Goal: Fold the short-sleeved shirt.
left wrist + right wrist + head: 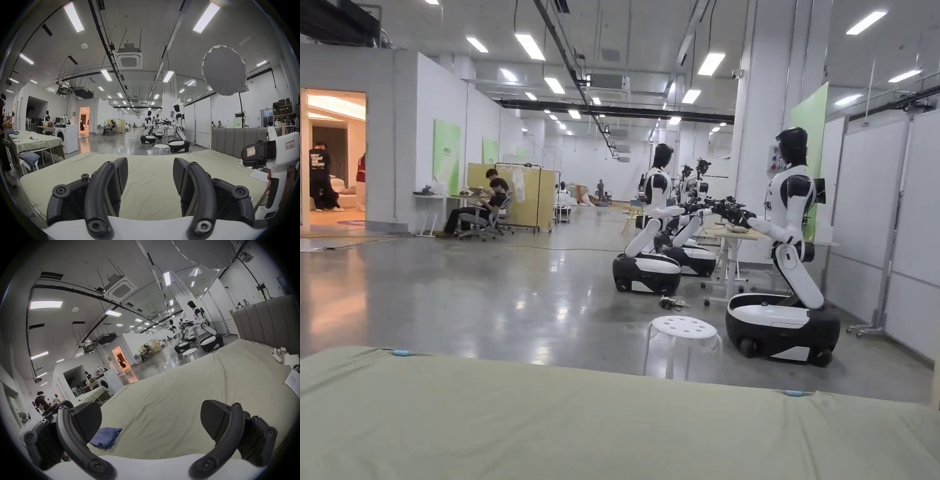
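A dark blue garment (106, 438), bunched into a small folded heap, lies on the pale green sheet (178, 394) near the bed's edge. In the right gripper view it sits just below and beside the left jaw of my right gripper (151, 407), whose jaws stand wide apart and open with nothing between them. My left gripper (150, 162) hovers over the bare sheet (149, 191), open and holding nothing. In the left gripper view a hand holds the right gripper (250, 154) at the far right. The head view looks across the sheet (612, 425) into the hall.
A grey padded headboard (235, 139) bounds the bed on the right, with papers and a white device (292, 359) near it. Beyond the far edge stand a white stool (682, 328) and wheeled humanoid robots (790, 250). A washing machine (68, 138) and a clothes table (32, 141) stand left.
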Motion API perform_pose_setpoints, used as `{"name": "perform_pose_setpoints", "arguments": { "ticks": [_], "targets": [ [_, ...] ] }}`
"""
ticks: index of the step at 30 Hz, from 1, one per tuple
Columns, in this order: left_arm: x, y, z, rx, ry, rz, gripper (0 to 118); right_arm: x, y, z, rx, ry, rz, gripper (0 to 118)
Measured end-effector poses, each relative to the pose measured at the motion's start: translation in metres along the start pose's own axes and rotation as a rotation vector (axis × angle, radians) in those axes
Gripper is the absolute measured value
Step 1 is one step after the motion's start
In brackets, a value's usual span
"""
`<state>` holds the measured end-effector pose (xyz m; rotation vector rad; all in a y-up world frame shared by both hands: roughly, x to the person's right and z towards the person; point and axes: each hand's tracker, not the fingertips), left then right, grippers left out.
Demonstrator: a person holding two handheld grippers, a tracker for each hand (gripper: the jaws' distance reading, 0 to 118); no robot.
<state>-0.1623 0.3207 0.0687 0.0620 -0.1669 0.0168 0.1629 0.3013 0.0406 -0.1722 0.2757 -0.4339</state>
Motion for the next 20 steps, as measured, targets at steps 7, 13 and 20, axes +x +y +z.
{"name": "perform_pose_setpoints", "arguments": {
  "ticks": [7,13,20],
  "targets": [
    [-0.002,0.002,0.001,0.011,-0.007,0.028,57,-0.019,0.000,-0.005,-0.045,-0.142,0.040,118],
    [-0.004,-0.001,0.001,0.005,-0.012,0.029,57,-0.008,-0.007,-0.015,-0.157,0.053,-0.141,118],
    [-0.007,-0.003,0.002,-0.001,-0.002,0.043,57,-0.007,-0.011,-0.019,-0.121,-0.096,-0.159,118]
  ]
}}
